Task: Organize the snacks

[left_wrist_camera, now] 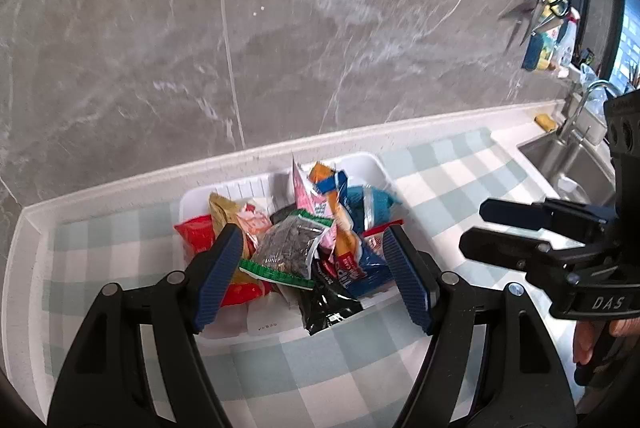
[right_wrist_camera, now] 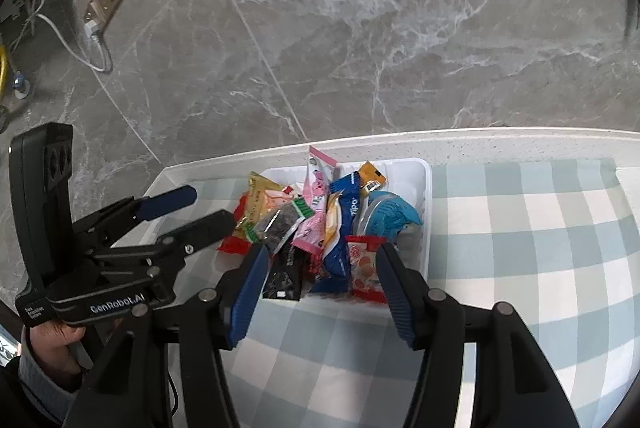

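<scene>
A white tray [left_wrist_camera: 362, 162] on the checked cloth is piled with snack packets: a clear seed packet with green ends [left_wrist_camera: 288, 248], a red packet [left_wrist_camera: 196, 232], a blue Tipo packet [right_wrist_camera: 344, 216], a pink packet [right_wrist_camera: 318, 196], a black packet [right_wrist_camera: 286, 274] and a blue round one [right_wrist_camera: 390, 216]. My left gripper [left_wrist_camera: 312, 256] is open and empty, hovering over the pile with its fingers on either side of the seed packet. My right gripper [right_wrist_camera: 320, 268] is open and empty above the tray's near edge. Each gripper shows in the other's view, the right one [left_wrist_camera: 476, 228] and the left one [right_wrist_camera: 212, 204].
The tray sits on a green-and-white checked cloth [right_wrist_camera: 520, 248] on a white counter against a grey marble wall. A steel sink [left_wrist_camera: 568, 164] with a tap lies to the right, with bottles and hanging tools above it. A wall socket [right_wrist_camera: 102, 2] is at the left.
</scene>
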Demonstrator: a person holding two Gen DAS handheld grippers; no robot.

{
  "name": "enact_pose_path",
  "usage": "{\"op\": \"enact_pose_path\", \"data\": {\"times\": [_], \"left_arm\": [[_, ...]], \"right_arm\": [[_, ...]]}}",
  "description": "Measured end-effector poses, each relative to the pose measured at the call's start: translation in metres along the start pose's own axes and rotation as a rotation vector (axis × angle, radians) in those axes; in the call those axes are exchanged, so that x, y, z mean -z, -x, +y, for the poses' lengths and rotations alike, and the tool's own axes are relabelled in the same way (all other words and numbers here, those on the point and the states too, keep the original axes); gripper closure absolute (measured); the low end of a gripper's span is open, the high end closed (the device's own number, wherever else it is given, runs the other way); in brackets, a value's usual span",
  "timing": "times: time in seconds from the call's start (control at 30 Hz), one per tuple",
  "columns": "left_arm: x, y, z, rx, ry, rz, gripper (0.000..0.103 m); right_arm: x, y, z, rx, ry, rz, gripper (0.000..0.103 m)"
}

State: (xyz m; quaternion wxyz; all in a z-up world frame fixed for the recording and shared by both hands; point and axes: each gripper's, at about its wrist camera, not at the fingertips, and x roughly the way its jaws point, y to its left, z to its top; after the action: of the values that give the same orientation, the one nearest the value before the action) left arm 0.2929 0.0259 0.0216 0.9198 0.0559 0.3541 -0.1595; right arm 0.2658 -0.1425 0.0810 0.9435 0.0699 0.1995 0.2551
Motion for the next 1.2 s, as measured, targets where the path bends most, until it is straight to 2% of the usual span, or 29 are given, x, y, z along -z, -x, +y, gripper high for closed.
{"op": "enact_pose_path", "data": {"times": [0.17, 0.27, 0.3, 0.37, 0.5, 0.57, 0.67, 0.77, 0.83, 0.9, 1.03, 1.2], "left_arm": [[0.0, 0.042, -0.01, -0.011, -0.001, -0.077, 0.032], [-0.003, 0.065, -0.016, -0.045, -0.007, -0.118, 0.032], [-0.003, 0.077, -0.02, -0.066, -0.012, -0.142, 0.03], [-0.003, 0.099, -0.027, -0.101, -0.032, -0.189, 0.018], [-0.001, 0.145, -0.037, -0.089, -0.021, -0.294, 0.016], [0.002, 0.165, -0.043, -0.066, -0.019, -0.329, 0.007], [0.012, 0.19, -0.055, -0.084, -0.022, -0.372, 0.006], [0.021, 0.198, -0.067, -0.108, -0.031, -0.344, 0.006], [0.03, 0.2, -0.074, -0.09, -0.033, -0.294, 0.006], [0.04, 0.202, -0.08, -0.085, -0.028, -0.281, 0.006], [0.061, 0.207, -0.093, -0.139, -0.029, -0.233, 0.006], [0.084, 0.21, -0.103, -0.135, -0.008, -0.187, 0.006]], "right_arm": [[0.009, 0.023, 0.009, -0.002, 0.011, -0.032, 0.042], [0.015, 0.037, 0.013, -0.002, 0.017, -0.051, 0.042], [0.018, 0.043, 0.015, -0.003, 0.021, -0.06, 0.042], [0.022, 0.053, 0.018, 0.001, 0.029, -0.076, 0.042], [0.032, 0.078, 0.028, 0.0, 0.049, -0.116, 0.039], [0.037, 0.087, 0.031, -0.001, 0.055, -0.126, 0.038], [0.047, 0.1, 0.036, -0.005, 0.061, -0.142, 0.038], [0.059, 0.113, 0.037, -0.013, 0.058, -0.146, 0.038], [0.068, 0.12, 0.038, -0.015, 0.055, -0.144, 0.038], [0.077, 0.128, 0.039, -0.02, 0.053, -0.141, 0.038], [0.09, 0.141, 0.042, -0.014, 0.063, -0.134, 0.037], [0.104, 0.158, 0.049, 0.009, 0.084, -0.142, 0.034]]}}
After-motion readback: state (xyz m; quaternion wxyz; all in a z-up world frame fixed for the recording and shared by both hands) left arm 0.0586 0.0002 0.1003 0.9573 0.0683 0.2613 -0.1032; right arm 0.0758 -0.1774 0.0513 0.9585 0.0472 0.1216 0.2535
